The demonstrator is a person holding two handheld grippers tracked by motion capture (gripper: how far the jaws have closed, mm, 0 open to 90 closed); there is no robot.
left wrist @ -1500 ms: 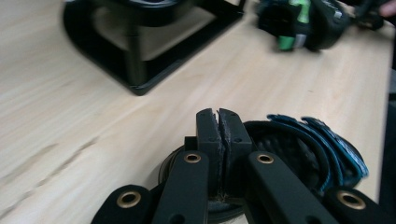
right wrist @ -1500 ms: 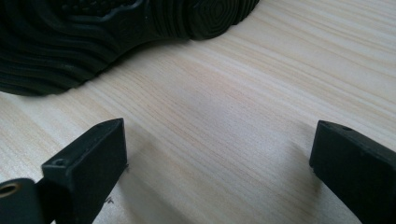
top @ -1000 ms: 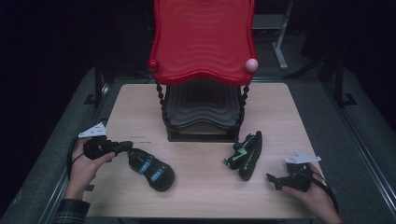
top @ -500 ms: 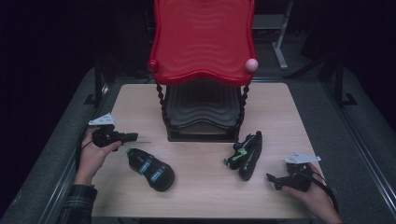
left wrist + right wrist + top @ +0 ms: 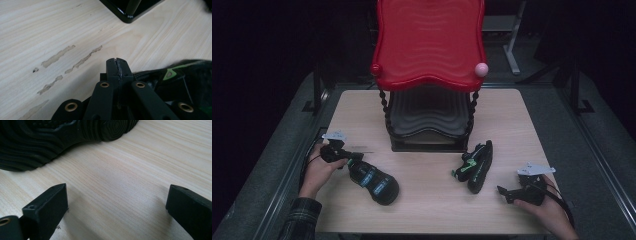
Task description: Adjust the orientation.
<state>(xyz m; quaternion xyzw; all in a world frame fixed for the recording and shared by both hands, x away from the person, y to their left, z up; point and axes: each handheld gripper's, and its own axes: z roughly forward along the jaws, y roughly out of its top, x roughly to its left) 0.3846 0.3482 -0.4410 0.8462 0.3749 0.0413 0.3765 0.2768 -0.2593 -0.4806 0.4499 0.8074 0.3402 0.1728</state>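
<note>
- Light wood tabletop (image 5: 427,200) fills the middle of the high view, with a two-tier rack at the upper centre: a glossy red tray (image 5: 428,42) on top and a dark tray (image 5: 427,112) underneath, joined by twisted black posts.
- There's a small pink ball (image 5: 482,69) at the red tray's right front corner.
- The left gripper (image 5: 362,156) sits at the lower left of the high view, held in the person's left hand (image 5: 318,170). In the left gripper view its jaws are pressed tight together with nothing between them, tips hovering over some worn streaks in the wood.
- Just right of that gripper lies a black shoe (image 5: 374,181) with teal bits, on its side, angled toward the lower centre. The same shoe edges into the lower right of the left gripper view (image 5: 180,82), beside the jaws.
- A second black shoe (image 5: 474,161), green accents, lies right of centre just in front of the rack's base.
- The right gripper (image 5: 503,192) is at the lower right, held in the right hand (image 5: 548,212); its jaws are spread wide over bare wood, and that shoe's ridged sole (image 5: 62,137) runs across the upper left of the right gripper view, apart from the jaws.
</note>
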